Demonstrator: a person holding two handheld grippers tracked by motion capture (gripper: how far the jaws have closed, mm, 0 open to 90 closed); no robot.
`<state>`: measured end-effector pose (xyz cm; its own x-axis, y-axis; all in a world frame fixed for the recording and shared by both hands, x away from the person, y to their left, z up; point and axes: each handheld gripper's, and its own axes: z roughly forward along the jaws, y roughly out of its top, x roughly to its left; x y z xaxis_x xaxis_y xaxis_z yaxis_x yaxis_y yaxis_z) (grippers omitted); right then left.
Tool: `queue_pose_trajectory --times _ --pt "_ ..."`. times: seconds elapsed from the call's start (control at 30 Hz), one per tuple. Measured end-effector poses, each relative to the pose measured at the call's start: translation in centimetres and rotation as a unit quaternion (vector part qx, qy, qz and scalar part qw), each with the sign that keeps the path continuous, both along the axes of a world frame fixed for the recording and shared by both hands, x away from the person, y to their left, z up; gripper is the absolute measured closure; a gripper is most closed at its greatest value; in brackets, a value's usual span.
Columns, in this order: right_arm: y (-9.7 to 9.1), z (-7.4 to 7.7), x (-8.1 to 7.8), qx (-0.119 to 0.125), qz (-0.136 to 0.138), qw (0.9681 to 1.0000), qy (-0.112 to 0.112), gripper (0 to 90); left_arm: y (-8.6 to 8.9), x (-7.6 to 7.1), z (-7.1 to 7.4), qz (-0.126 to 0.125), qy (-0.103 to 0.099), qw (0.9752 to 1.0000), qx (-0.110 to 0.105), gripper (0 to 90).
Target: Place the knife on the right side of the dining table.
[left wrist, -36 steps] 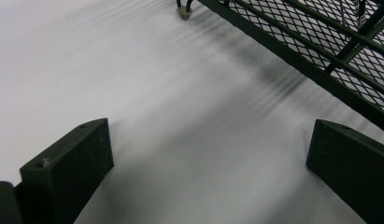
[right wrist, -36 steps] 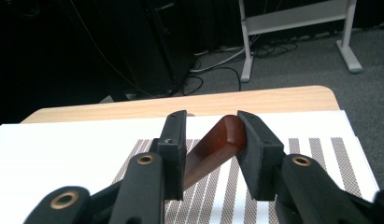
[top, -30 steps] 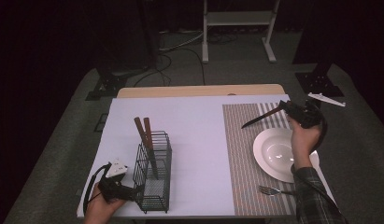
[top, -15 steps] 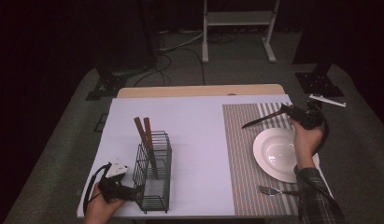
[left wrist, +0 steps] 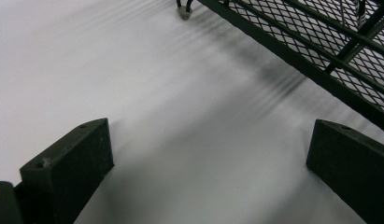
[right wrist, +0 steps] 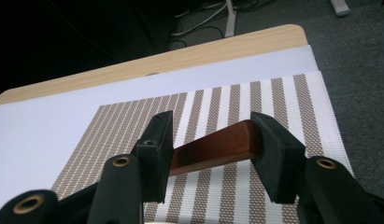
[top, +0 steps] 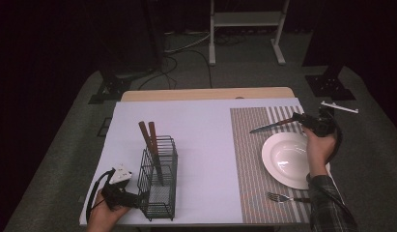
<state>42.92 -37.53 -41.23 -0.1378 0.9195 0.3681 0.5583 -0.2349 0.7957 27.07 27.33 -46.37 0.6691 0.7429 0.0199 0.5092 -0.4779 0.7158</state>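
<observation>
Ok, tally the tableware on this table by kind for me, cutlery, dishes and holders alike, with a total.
Knife, wooden handle between the right gripper's jaws: 1
Fork: 1
Wooden-handled pieces standing in the caddy: 2
White plate: 1
Black wire caddy: 1
Striped placemat: 1
Total: 7
</observation>
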Motion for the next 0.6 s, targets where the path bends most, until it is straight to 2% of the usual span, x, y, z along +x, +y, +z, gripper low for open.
queue_pose_trajectory --times 0.2,0.5,0.6 --pt "-0.4 -0.3 0.0 -0.001 -0.002 1.0000 0.009 49.9 0.0 0.0 0.0 0.000 0.000 1.0000 0.000 0.0" --pt "-0.8 -1.3 0.4 0.003 -0.004 0.9987 0.051 45.8 0.0 0.0 0.0 0.000 0.000 1.0000 0.000 0.0" --pt "-0.9 -1.4 0.4 0.000 -0.003 0.9986 0.053 45.5 0.0 0.0 0.0 0.000 0.000 1.0000 0.000 0.0"
